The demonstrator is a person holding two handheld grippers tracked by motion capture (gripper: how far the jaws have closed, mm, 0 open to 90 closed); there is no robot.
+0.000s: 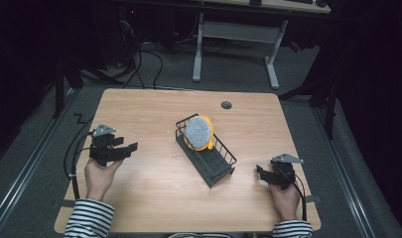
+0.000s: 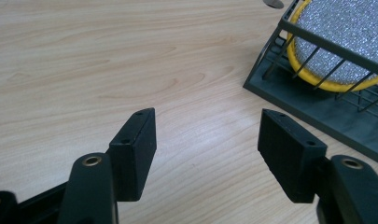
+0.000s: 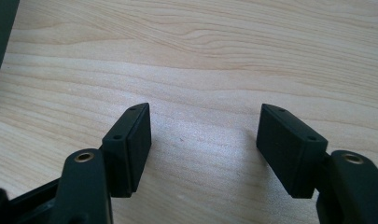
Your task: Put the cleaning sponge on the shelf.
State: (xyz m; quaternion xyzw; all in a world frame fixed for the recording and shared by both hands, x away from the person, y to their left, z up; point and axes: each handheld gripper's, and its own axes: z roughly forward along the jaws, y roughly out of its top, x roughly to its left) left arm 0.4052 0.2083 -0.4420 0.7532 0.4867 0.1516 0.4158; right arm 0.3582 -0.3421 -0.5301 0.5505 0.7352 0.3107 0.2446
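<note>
Sponge [image 1: 199, 132] seated in dark wire basket [image 1: 219, 163], mid-table.
Left gripper [image 1: 130, 148] left of basket, jaws spread, empty; right gripper [image 1: 261, 172] right of basket, jaws spread, empty, over bare table [image 1: 154, 198].

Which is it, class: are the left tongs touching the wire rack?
Apart. The high view shows bare table between the left tongs and rack.

This looks like a lab or test room rather than a home. A bare wooden table [image 1: 154, 193] with a cable grommet hole [image 1: 226, 105] stands on grey carpet [image 1: 238, 74], loose black cables [image 1: 149, 62] trail across the floor, and a white-legged desk [image 1: 238, 29] stands behind (the surroundings are dark, with equipment hard to make out).
</note>
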